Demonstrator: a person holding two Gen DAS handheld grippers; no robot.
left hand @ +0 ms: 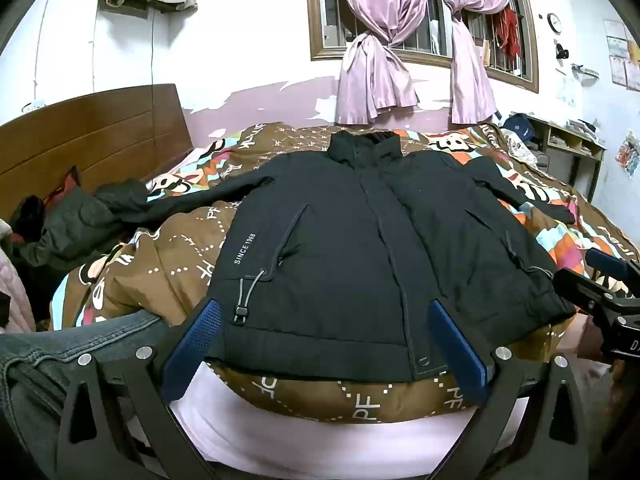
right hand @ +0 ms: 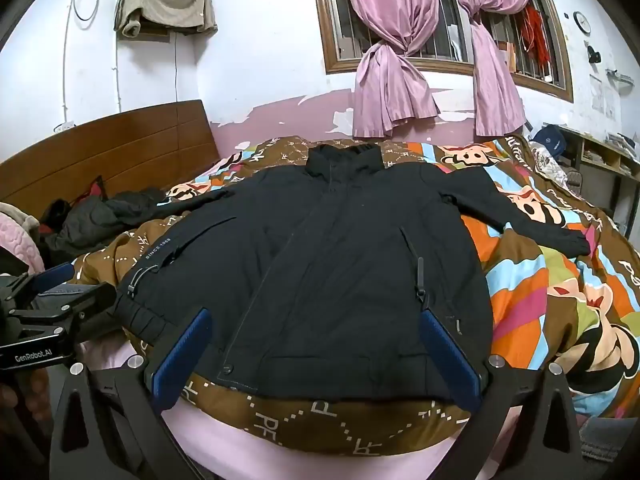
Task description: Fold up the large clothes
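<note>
A black jacket (left hand: 360, 248) lies face up and spread flat across the patterned quilt (left hand: 168, 264) on the bed, collar toward the window wall, hem toward me, both sleeves stretched out to either side. From my left wrist view, the left gripper (left hand: 324, 344) hangs above the hem with its blue-padded fingers (left hand: 196, 340) wide apart, holding nothing; the jacket's front placket and bottom snap sit between them. A drawcord with a toggle (left hand: 242, 312) rests just inside the left pad, below the printed line "SINCE 1968".

From my right wrist view, the right gripper (right hand: 316, 354) is likewise spread open and empty over the hem's right half, its pads (right hand: 448, 356) framing a lower pocket flap. The right sleeve (right hand: 520, 216) reaches out over the quilt's bright cartoon print.

Each gripper shows at the edge of the other's view: the right one at the right margin of the left camera, the left one, marked "GenRobot.AI", at the left margin of the right camera.

A dark crumpled garment (left hand: 68, 220) sits by the wooden headboard (left hand: 92, 136). Pink curtains (right hand: 392, 60) are knotted at the barred window (right hand: 452, 36).
</note>
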